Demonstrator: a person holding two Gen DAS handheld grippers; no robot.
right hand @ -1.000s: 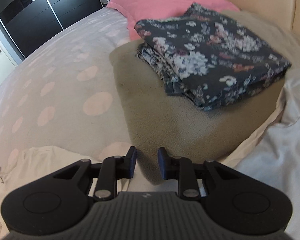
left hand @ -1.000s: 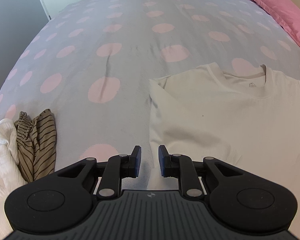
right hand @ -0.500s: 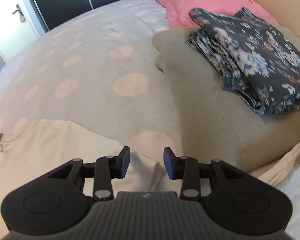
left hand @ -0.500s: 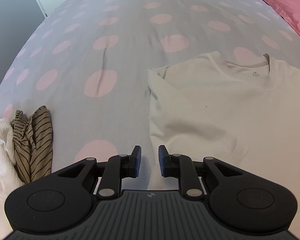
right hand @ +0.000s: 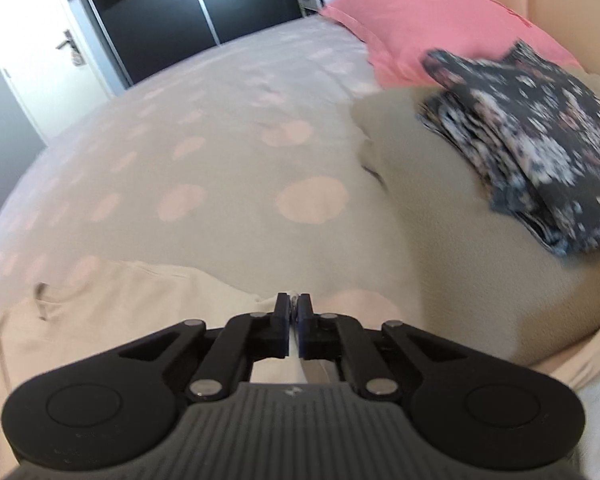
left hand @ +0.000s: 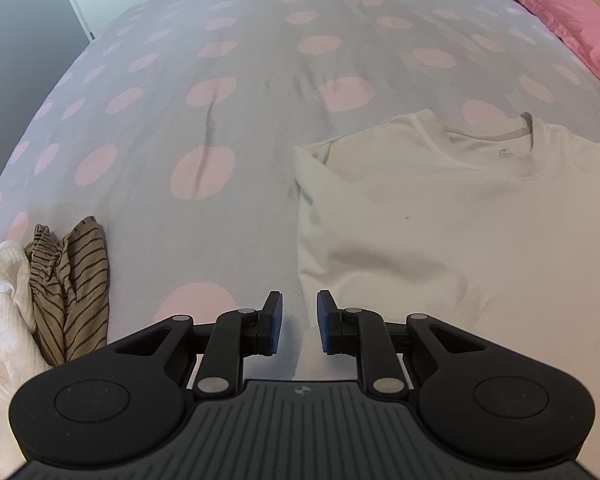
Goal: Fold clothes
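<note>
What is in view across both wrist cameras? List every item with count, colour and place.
bedspread: one, grey with pink dots, under everything
T-shirt: one, cream, flat, right of left gripper
striped garment: one, brown, crumpled, left edge
white cloth: one, beside striped garment
pillow: one, pink, bed head
blanket: one, beige, below pillow
floral garment: one, dark, folded, on blanket
left gripper: black, fingers apart, empty
right gripper: black, shut on T-shirt edge
</note>
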